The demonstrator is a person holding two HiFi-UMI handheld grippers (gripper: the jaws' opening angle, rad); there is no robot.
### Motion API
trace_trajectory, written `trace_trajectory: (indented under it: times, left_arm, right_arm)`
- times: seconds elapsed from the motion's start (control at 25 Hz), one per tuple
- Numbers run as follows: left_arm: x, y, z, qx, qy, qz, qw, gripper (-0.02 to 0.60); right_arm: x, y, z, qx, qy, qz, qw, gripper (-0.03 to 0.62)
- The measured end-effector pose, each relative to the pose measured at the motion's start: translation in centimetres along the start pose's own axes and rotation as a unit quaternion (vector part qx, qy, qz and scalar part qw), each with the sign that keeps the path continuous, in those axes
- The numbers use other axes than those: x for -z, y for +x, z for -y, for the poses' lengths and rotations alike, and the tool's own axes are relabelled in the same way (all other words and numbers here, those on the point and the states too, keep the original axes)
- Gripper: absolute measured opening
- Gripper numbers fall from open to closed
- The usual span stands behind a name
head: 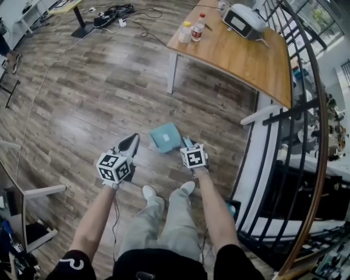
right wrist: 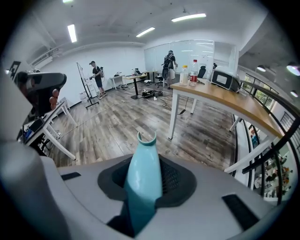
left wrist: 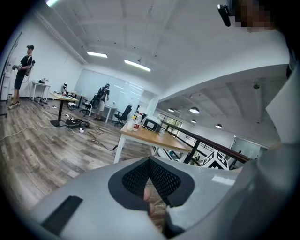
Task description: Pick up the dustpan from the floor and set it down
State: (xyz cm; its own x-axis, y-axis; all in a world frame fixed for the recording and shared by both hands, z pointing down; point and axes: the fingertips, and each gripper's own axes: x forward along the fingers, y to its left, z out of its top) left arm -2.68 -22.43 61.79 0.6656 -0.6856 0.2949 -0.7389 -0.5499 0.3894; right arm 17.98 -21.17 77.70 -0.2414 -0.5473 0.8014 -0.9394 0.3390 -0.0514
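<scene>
The teal dustpan (head: 165, 136) hangs above the wood floor just ahead of my feet in the head view. My right gripper (head: 187, 144) is shut on its handle at the pan's right side. In the right gripper view the teal handle (right wrist: 143, 180) runs up between the jaws, and its hooked end pokes out past them. My left gripper (head: 131, 144) is to the left of the pan, apart from it, with its jaws together and nothing held. In the left gripper view the dark pads (left wrist: 164, 178) meet at their tips.
A wooden table (head: 240, 54) stands ahead to the right with two bottles (head: 191, 30) and a white appliance (head: 244, 21) on it. A black railing (head: 309, 115) curves along the right side. Cables (head: 112, 12) lie on the far floor. A white frame (head: 41, 191) is at the left.
</scene>
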Motion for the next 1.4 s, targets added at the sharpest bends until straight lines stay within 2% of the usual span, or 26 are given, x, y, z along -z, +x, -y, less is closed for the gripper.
trace_trajectory:
  times: [0.4, 0.92, 1.2, 1.4]
  left_arm:
    - [-5.8, -5.3, 2.8, 0.021, 0.025, -0.002, 0.9995, -0.005]
    - [-13.2, -12.5, 3.6, -0.002, 0.017, 0.064, 0.9978, -0.005]
    - [-15.9, -14.7, 3.8, -0.004, 0.027, 0.080, 0.9964, -0.005]
    - [-16.9, -15.4, 4.0, -0.005, 0.033, 0.084, 0.9959, -0.005]
  right_arm:
    - [-8.1, -9.3, -2.2, 0.001, -0.020, 0.067, 0.998, 0.087]
    - [-18.2, -21.4, -5.5, 0.000, -0.030, 0.153, 0.988, 0.087]
    - [-21.7, -25.6, -7.0, -0.007, -0.044, 0.193, 0.980, 0.087]
    - [-22.8, -26.9, -7.6, -0.012, -0.048, 0.200, 0.979, 0.087]
